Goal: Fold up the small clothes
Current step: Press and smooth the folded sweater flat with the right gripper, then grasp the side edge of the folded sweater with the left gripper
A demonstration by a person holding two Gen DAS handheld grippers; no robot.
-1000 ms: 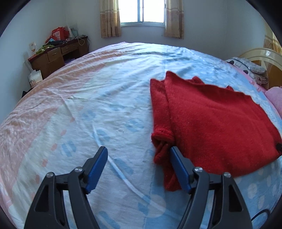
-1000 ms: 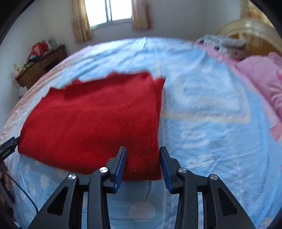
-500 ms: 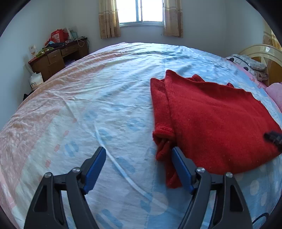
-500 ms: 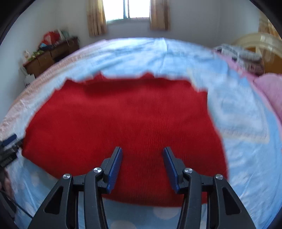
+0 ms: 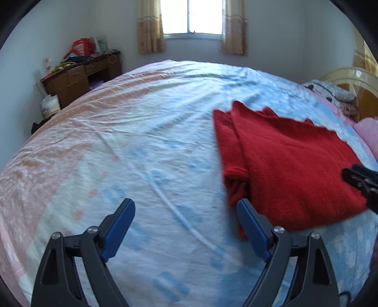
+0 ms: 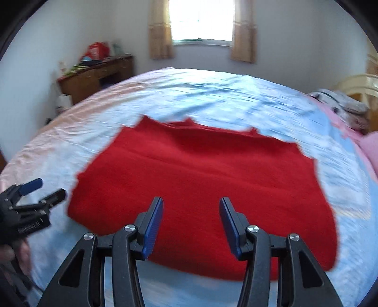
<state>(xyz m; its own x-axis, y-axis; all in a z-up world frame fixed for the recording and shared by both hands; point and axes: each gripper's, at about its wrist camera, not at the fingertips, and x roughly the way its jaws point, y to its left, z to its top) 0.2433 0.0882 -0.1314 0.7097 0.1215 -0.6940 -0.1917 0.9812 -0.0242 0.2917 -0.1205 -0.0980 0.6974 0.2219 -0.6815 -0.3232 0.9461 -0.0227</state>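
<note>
A red knitted sweater [image 6: 203, 184] lies folded flat on the bed; in the left wrist view the sweater [image 5: 290, 165] lies right of centre, with a sleeve bunched at its near left edge. My left gripper [image 5: 185, 212] is open and empty over the bedsheet, its right finger beside the sleeve. My right gripper [image 6: 191, 207] is open and empty above the sweater's near half. The right gripper's tip also shows in the left wrist view [image 5: 359, 177], and the left gripper shows at the left of the right wrist view [image 6: 28, 196].
The bed has a blue and pink patterned sheet [image 5: 118, 153]. A wooden desk [image 5: 80, 78] with clutter stands at the far left wall. Pillows [image 5: 340, 96] and a pink blanket [image 5: 369, 134] lie at the right by the headboard. A curtained window [image 5: 192, 16] is behind.
My right gripper has swung left from the sweater's right edge to over its middle and opened wider. My left gripper stays open beside the sleeve.
</note>
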